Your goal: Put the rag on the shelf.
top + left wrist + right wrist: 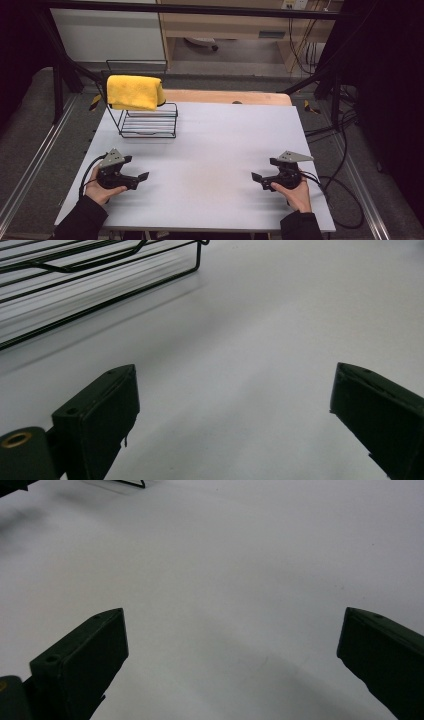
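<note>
The left hand-held gripper point(142, 177) is low over the near left part of the white tabletop point(215, 150), and a hand holds it from below. In the left gripper view its two black jaws stand far apart, with bare tabletop between them, so it is released and grasps nothing. The right hand-held gripper point(256, 177) is low over the near right part, well apart from the left one, and its jaws also stand wide and hold nothing.

The yellow cloth point(135, 92) hangs folded over the top bar of the black wire rack point(150, 131) at the far left of the tabletop. The rack is nearer to the left hand-held gripper. The cloth seems to touch only the rack, but its far side is hidden.
</note>
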